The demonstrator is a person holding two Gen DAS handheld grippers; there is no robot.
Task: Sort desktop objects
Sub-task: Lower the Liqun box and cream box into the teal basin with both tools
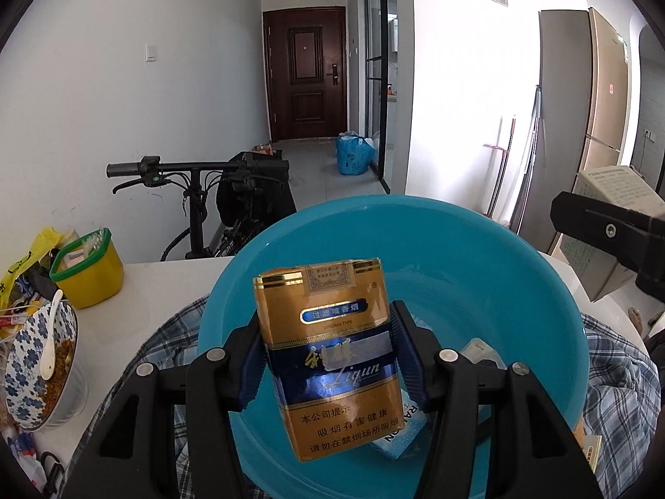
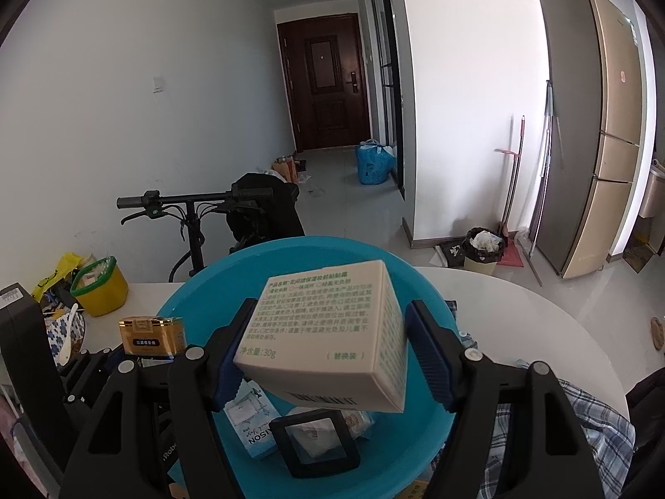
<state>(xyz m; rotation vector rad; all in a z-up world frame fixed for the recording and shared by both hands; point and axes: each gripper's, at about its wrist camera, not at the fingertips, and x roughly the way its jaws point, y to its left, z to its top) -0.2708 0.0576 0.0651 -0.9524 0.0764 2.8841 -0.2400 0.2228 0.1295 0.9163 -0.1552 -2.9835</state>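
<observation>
My left gripper (image 1: 328,357) is shut on a gold and blue cigarette pack (image 1: 332,357) and holds it upright over a blue plastic basin (image 1: 519,274). My right gripper (image 2: 324,353) is shut on a cream cardboard box (image 2: 328,341) with green print, held tilted above the same basin (image 2: 199,303). Inside the basin lie a light blue packet (image 2: 249,428), a black square case (image 2: 320,440) and other small items. The cigarette pack (image 2: 151,334) and the left gripper show at the left of the right wrist view. The right gripper with its box (image 1: 611,224) shows at the right of the left wrist view.
The basin sits on a plaid cloth (image 1: 615,399) on a white table (image 1: 158,291). A yellow tub with a green rim (image 1: 89,270), a blue-flowered bowl with a spoon (image 1: 37,366) and bags stand at the left. A bicycle (image 1: 199,191) stands behind the table.
</observation>
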